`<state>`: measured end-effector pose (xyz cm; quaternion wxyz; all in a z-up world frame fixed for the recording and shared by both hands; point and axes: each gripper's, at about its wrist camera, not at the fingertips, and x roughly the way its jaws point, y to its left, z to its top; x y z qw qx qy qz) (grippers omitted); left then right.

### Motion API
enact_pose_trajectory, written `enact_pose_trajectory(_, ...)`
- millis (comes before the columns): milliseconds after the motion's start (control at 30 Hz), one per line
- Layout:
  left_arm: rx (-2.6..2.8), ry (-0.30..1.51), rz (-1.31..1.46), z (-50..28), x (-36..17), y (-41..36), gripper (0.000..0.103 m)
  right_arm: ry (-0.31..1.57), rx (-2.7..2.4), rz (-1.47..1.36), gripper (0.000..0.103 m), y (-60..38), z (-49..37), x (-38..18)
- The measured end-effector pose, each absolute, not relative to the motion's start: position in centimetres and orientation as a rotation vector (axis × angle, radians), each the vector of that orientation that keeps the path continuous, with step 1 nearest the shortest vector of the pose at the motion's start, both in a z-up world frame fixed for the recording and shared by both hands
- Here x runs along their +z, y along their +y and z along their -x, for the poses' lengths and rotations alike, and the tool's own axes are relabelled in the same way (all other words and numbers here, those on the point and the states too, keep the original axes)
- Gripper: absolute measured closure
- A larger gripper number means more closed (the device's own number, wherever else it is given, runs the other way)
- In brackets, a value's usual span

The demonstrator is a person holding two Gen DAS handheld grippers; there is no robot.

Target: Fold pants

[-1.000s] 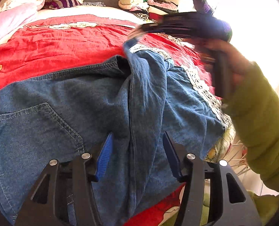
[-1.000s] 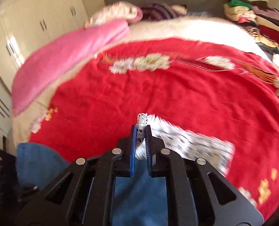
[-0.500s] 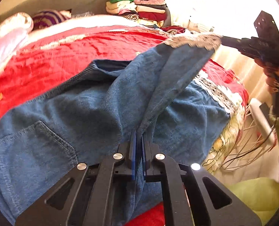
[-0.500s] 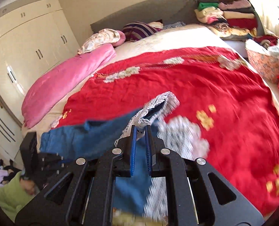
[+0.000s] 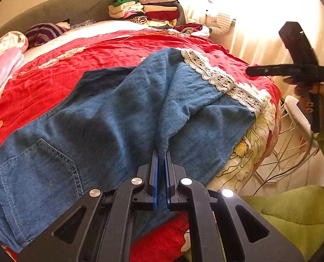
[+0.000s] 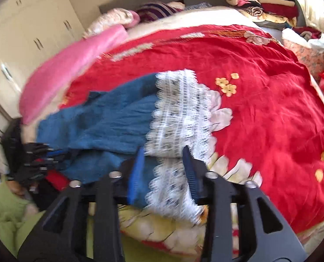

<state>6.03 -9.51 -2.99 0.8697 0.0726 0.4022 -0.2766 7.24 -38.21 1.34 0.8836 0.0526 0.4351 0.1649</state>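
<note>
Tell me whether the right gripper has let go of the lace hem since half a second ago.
Yes. The right gripper now stands open, and the lace hem has dropped onto the red bedspread.

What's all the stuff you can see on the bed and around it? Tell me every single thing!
pants: one, blue denim, spread on the bed, a fold pinched up.
lace trim: white, along the pants' leg ends.
bedspread: one, red with flowers, covering the bed.
pink blanket: one, rolled along the bed's far side.
striped pillow: one, purple, by the headboard.
stack of clothes: one pile, mixed colours, at the bed's head corner.
wardrobe: cream doors, by the wall.
wire basket: white, beside the bed.
left claw: black with blue pads, closed on the pants.
right claw: black with blue pads, open, over the lace.
</note>
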Motion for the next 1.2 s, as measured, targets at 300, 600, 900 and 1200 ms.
enact_pose_trajectory(300,-0.557,0.854,-0.122,-6.9,-3.6,-9.1,0.098,0.975,0.371,-0.090,0.099,-37.9,-10.8,-2.2)
enact_pose_trajectory(600,-0.635,0.796,-0.147,-4.1,-1.6,-8.5,0.098,0.946,0.440,-0.082,0.100,-39.9,-5.5,2.3)
enact_pose_trajectory(900,-0.652,0.894,-0.206,-3.7,-4.5,-9.9,0.094,1.083,0.386,0.024,0.096,-39.8,-4.3,-1.7)
enact_pose_trajectory(1200,-0.632,0.823,-0.086,-2.4,-2.2,-6.4,0.047,0.895,0.409,0.040,0.066,-39.4,-2.9,3.5)
